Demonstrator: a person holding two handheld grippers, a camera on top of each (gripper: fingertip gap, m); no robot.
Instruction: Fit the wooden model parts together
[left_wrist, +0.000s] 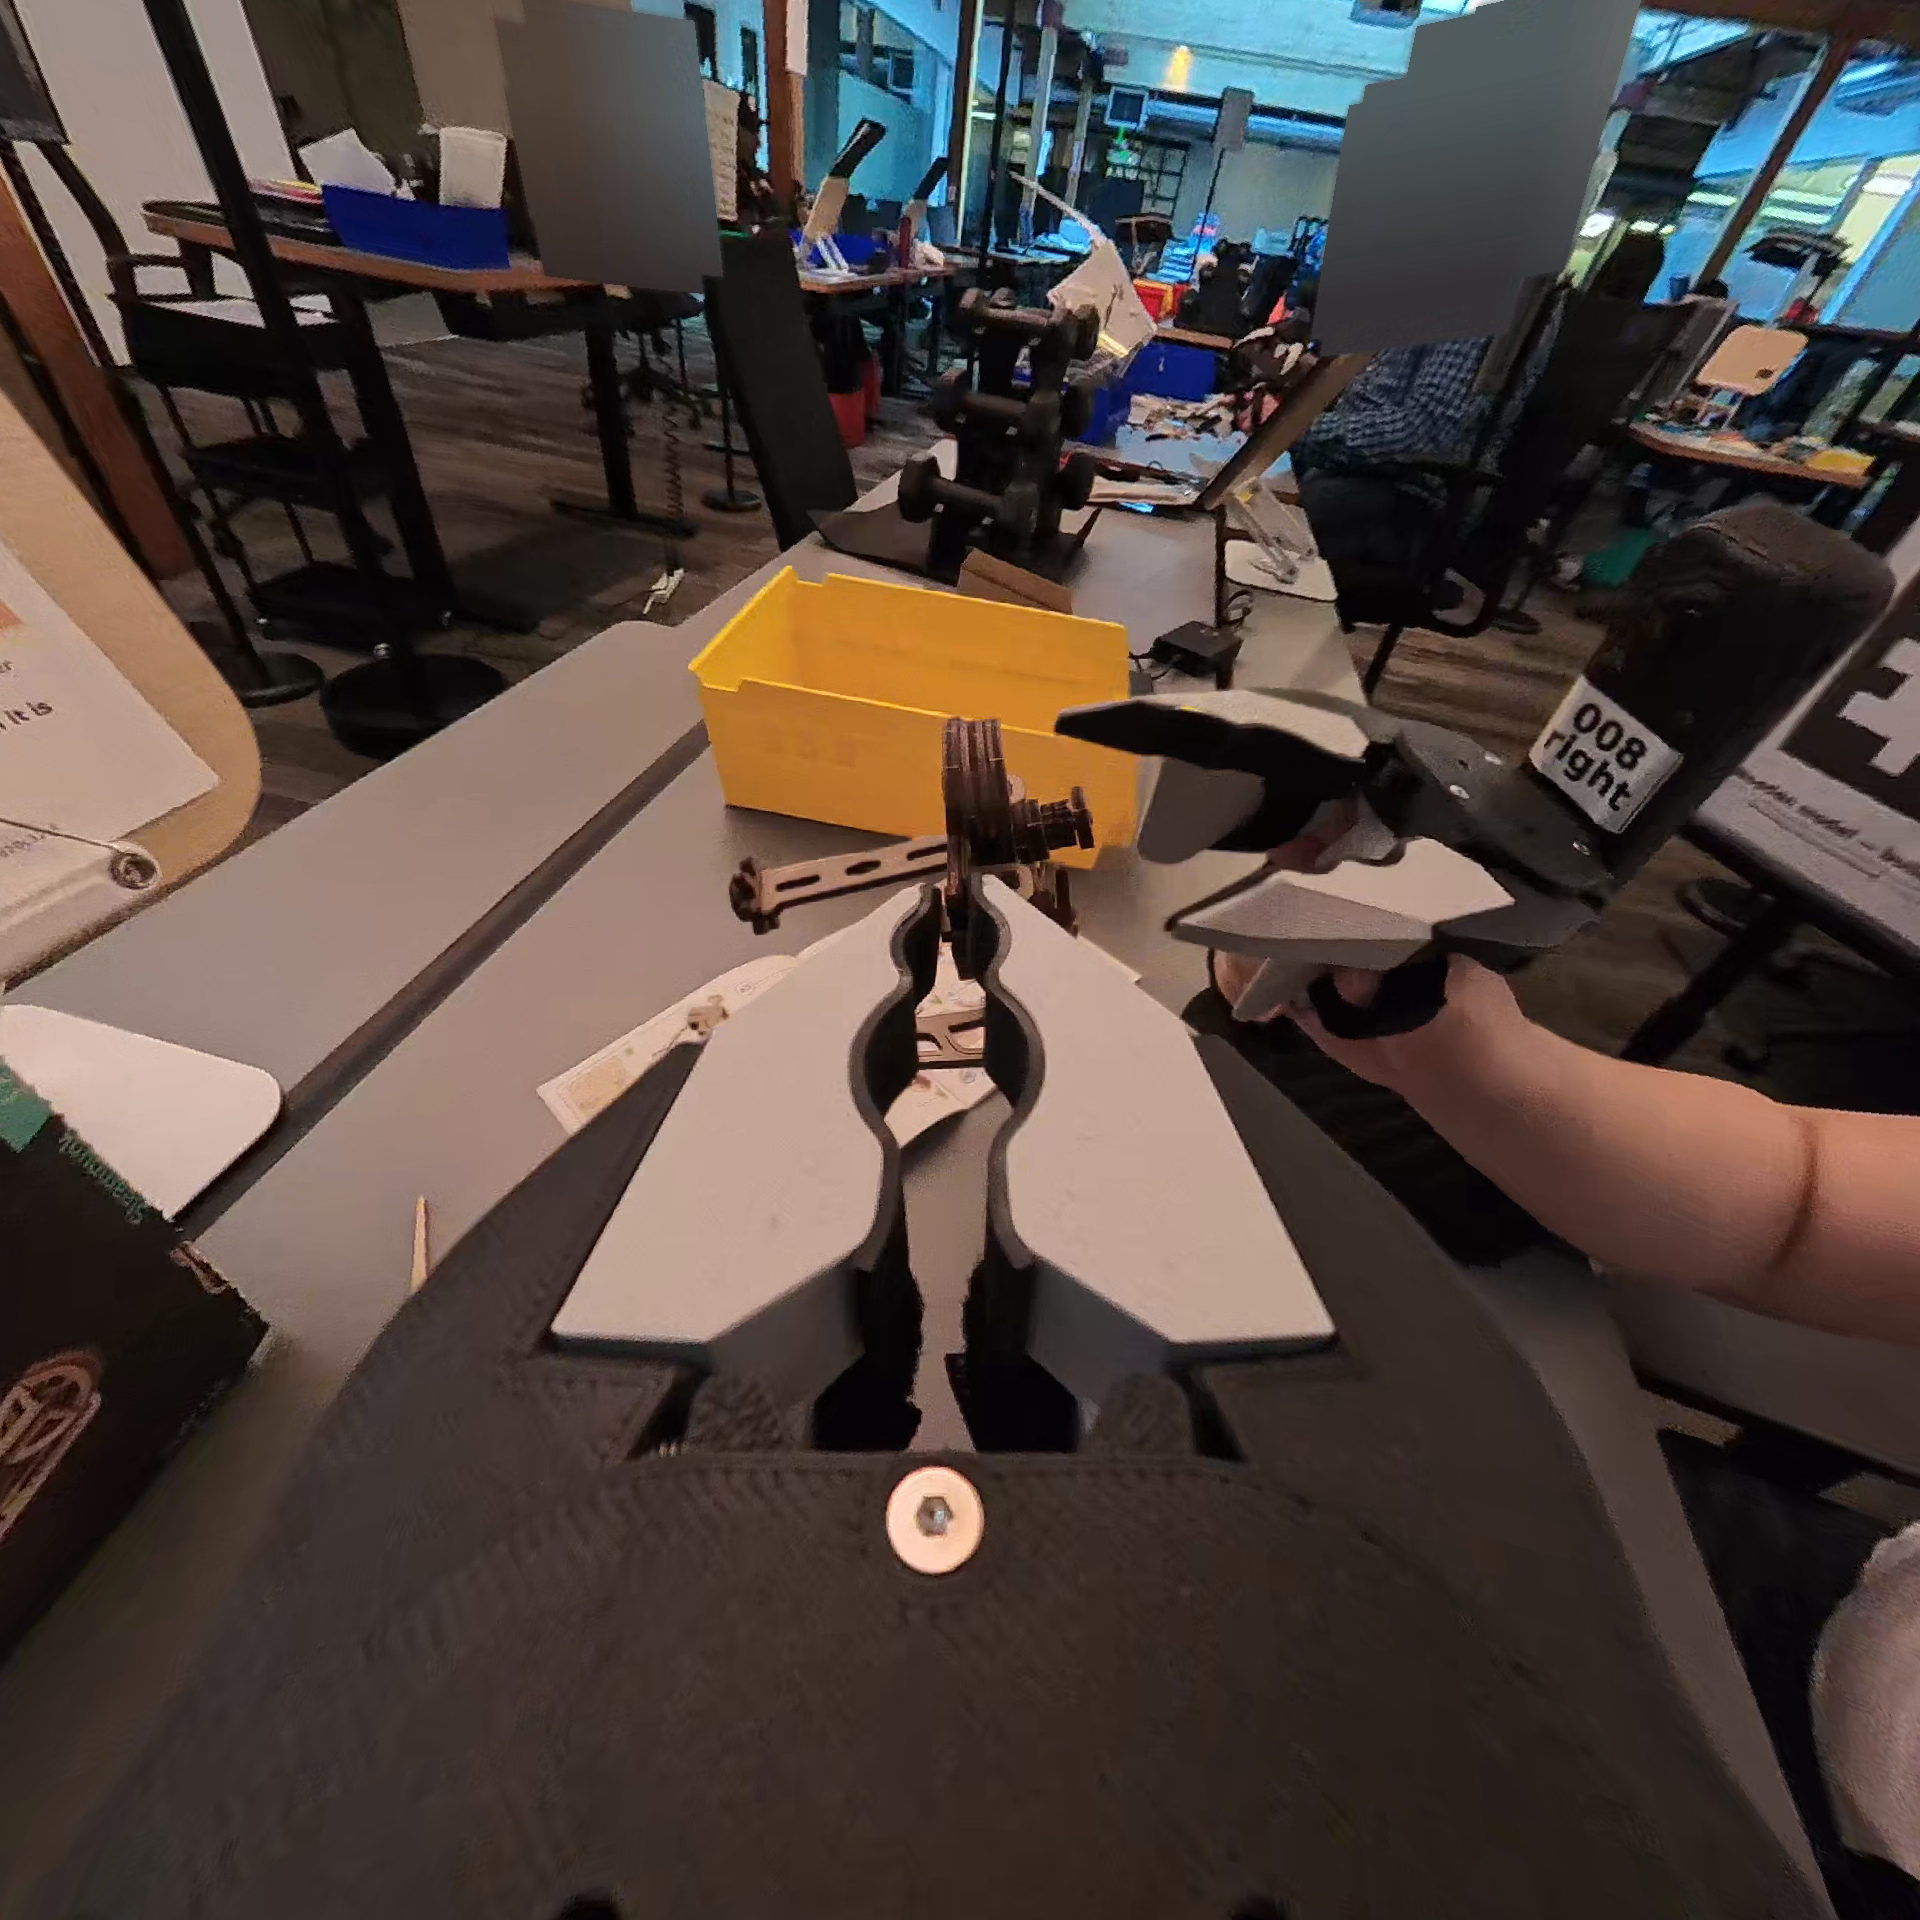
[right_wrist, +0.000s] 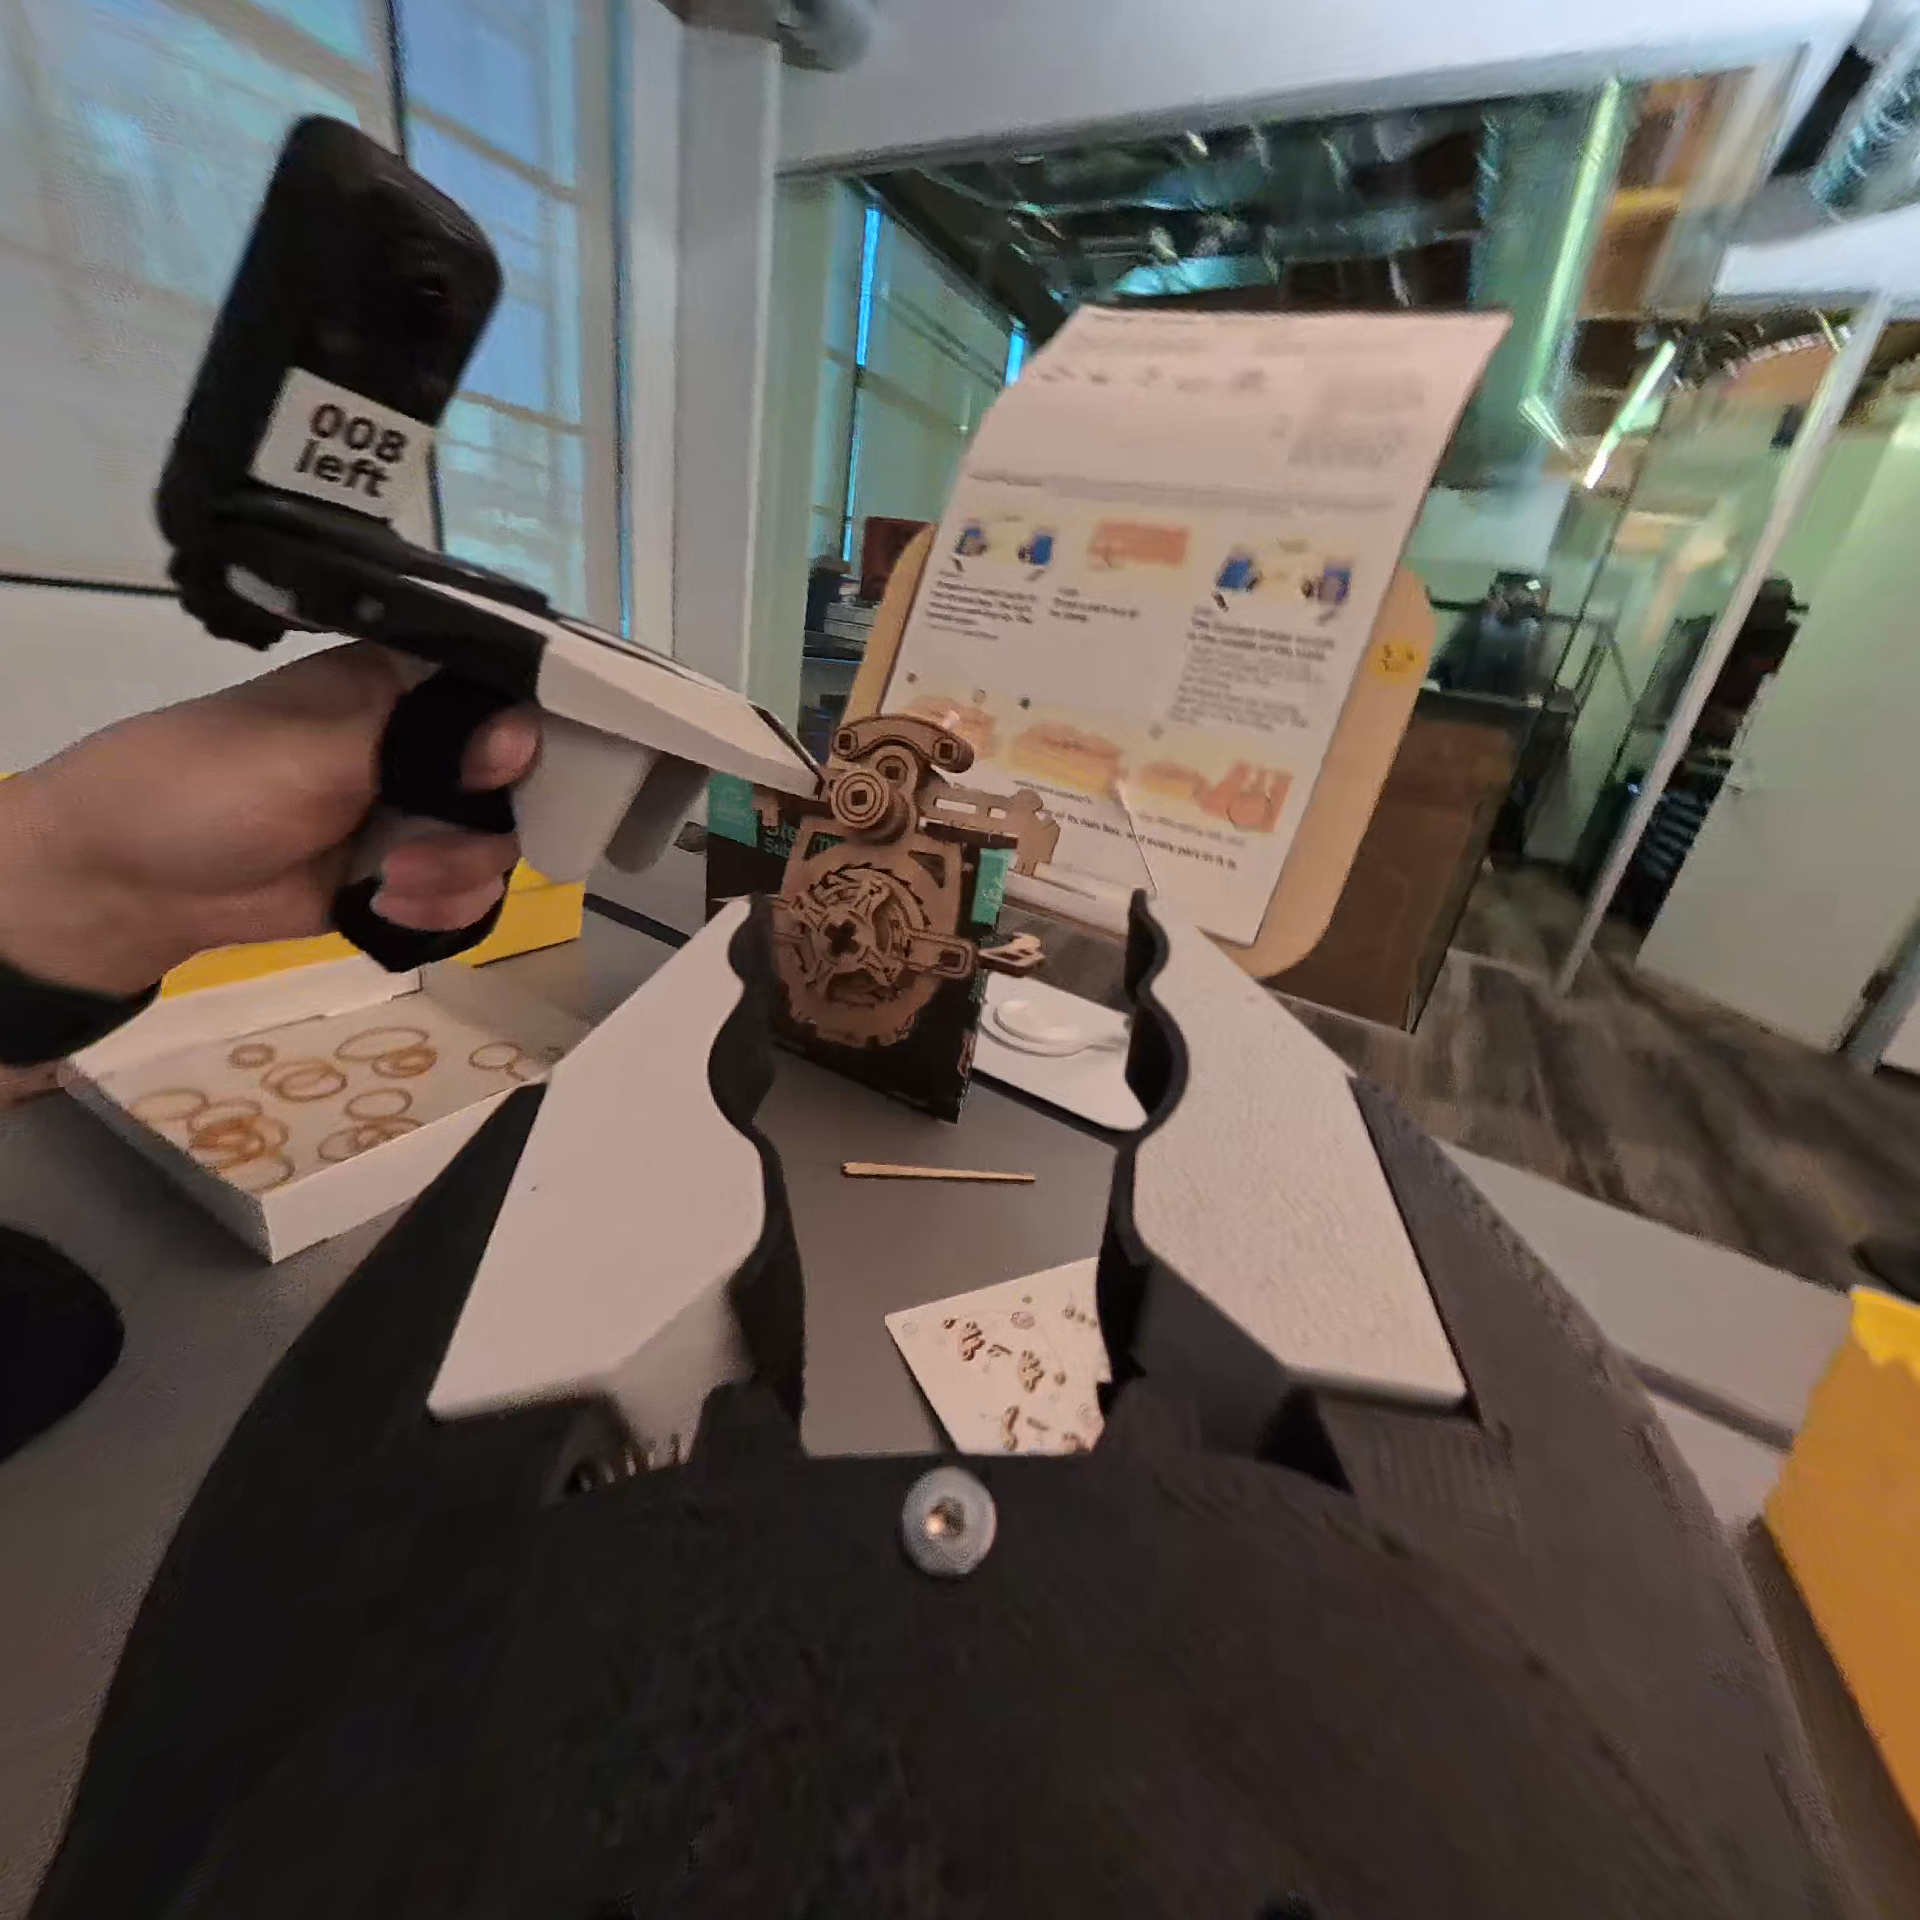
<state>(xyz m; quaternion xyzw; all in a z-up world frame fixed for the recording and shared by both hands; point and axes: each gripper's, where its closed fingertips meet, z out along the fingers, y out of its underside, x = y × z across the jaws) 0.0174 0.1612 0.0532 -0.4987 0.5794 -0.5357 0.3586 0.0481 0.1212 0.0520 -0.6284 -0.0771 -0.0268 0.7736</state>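
Left wrist view: the left gripper (left_wrist: 961, 914) has its two grey fingers pressed together on the wooden model (left_wrist: 977, 821), a dark brown laser-cut assembly held upright above the grey table (left_wrist: 436, 831). A slotted wooden arm sticks out to the left of the model and a short notched peg to its right. Just behind it stands a yellow bin (left_wrist: 914, 686); nothing can be seen inside it from this angle. To the right, a hand (left_wrist: 1382, 1023) holds the right gripper (left_wrist: 1117, 821), its jaws spread apart and empty, its tips near the model's right side but not touching. A printed sheet (left_wrist: 665, 1049) lies flat on the table beneath the fingers. The table's far edge runs behind the bin, with open floor and other desks beyond.

Right wrist view: the right gripper (right_wrist: 940, 925) shows its jaws wide apart with nothing between them. The wooden model (right_wrist: 883, 894), with round gear-like layers, sits ahead of the tips, pinched at its upper left by the left gripper (right_wrist: 805, 764). At left, a shallow white box (right_wrist: 312, 1205) holds many loose tan rubber bands (right_wrist: 301, 1086). A thin wooden stick (right_wrist: 940, 1174) lies on bare table between the fingers. An instruction sheet (right_wrist: 1184, 582) stands propped behind. A yellow container (right_wrist: 1860, 1475) sits at the right edge.
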